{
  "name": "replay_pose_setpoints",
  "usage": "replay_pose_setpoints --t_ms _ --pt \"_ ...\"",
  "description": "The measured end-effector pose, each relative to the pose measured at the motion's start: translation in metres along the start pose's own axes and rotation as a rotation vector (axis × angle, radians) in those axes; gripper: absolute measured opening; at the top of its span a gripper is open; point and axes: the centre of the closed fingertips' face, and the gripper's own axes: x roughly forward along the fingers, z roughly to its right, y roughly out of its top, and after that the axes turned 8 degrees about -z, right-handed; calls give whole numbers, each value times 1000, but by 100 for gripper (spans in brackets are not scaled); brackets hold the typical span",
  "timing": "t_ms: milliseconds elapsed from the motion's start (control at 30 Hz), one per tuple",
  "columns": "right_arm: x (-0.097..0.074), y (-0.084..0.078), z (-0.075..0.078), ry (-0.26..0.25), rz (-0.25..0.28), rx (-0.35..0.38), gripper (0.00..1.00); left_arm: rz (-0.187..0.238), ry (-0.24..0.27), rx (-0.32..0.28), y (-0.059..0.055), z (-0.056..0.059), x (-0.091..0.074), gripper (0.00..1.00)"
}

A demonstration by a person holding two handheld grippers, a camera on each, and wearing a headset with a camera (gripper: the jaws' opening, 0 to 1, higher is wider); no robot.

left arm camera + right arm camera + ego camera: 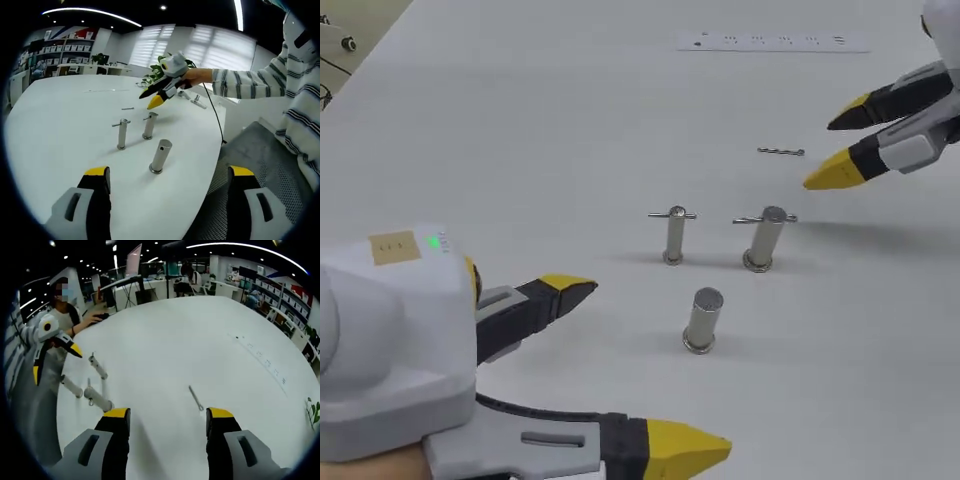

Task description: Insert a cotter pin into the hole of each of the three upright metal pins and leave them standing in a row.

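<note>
While your left gripper [658, 367] hovers wide open and empty near the bare metal pin [702, 320], your right gripper [818, 155], jaws apart and empty, sits just beside the loose cotter pin [780, 152]. Two fitted pins [674, 235] stand behind, with open table [520, 120] all round. You cannot make out the bare pin's hole.

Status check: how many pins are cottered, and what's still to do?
Done: the back left pin and back right pin are each cottered through the top. In hand: nothing yet; the right gripper is open beside the loose cotter pin. Still to do: the front pin is bare and stands out of line.
</note>
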Motion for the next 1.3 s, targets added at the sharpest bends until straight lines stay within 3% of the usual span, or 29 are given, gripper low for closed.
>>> replay_pose_setpoints --t_ms 67,133,200,333,467,567,633,833,1000,1167,1300 --pt "2 2 1 -4 -13 1 59 -2 -5 -3 0 3 2 97" --pt "10 3 13 -6 -25 -4 55 -1 -20 -7 0 7 5 97" --pt "13 -2 15 -13 -74 -1 50 -4 -30 -10 0 11 7 97" --pt "21 -6 25 -19 -114 -14 40 -18 -40 -23 -2 14 10 97" --pt "25 -1 42 -75 -114 -43 39 -22 -33 -18 -3 11 10 95" --pt "27 3 44 -60 -107 -30 32 -20 -31 -25 -2 10 9 95" --pt "29 2 43 -55 -131 -51 25 -15 -27 -26 0 9 9 95" --pt "35 -4 38 -42 -203 -110 24 -13 -23 -25 1 9 9 94" --pt "40 -7 30 -24 -235 -152 12 -10 -22 -36 0 8 8 94" --pt "41 -5 26 -21 -246 -158 11 -23 -10 -15 1 6 8 88" --pt "41 -8 17 -17 -261 -189 7 -1 -9 -17 8 5 6 88"
